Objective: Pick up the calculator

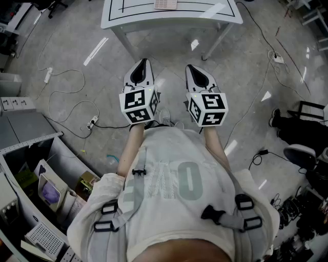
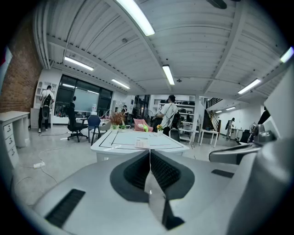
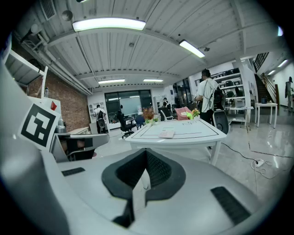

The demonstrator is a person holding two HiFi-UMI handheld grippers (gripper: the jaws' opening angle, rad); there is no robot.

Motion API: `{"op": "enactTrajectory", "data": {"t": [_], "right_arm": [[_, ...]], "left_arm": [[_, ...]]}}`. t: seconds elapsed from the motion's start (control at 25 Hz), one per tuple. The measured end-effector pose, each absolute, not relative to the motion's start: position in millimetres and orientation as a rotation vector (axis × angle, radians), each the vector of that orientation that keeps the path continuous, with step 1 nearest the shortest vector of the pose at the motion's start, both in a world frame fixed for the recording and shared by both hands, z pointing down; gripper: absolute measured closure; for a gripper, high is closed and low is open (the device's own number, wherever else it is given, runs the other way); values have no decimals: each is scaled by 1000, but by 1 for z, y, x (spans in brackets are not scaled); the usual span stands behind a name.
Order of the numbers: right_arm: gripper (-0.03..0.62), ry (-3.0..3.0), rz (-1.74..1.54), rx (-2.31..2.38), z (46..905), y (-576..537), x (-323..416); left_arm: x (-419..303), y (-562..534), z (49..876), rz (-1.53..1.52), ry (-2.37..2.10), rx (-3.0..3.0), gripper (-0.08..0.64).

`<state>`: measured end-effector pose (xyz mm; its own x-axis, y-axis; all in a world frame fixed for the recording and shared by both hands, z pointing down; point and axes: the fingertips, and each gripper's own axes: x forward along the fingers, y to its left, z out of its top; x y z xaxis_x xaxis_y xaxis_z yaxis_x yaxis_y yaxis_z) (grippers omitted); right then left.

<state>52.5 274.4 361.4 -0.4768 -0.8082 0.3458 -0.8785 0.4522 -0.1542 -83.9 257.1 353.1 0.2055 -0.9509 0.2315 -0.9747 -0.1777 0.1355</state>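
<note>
the left gripper (image 1: 143,62) and right gripper (image 1: 190,68) are both pinched together, empty. the calculator (image 1: 165,4) lies at twelve o'clock on the white worktop (image 1: 154,21), with floor (image 1: 169,48) between it and them. cables (image 1: 72,110) trail at nine o'clock.

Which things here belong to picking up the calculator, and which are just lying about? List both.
For the job: calculator, white table under it, left gripper, right gripper, both with fingers shut, empty.
Lying about: power strip on the floor, potted plant, pink chair, black office chair.
</note>
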Motion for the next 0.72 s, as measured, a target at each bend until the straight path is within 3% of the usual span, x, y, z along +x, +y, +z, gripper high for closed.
{"op": "enactTrajectory", "data": {"t": [0.72], "right_arm": [[588, -2491, 611, 1503, 370, 271, 62]], "left_arm": [[-89, 250, 357, 159, -1841, 2228, 537]]}}
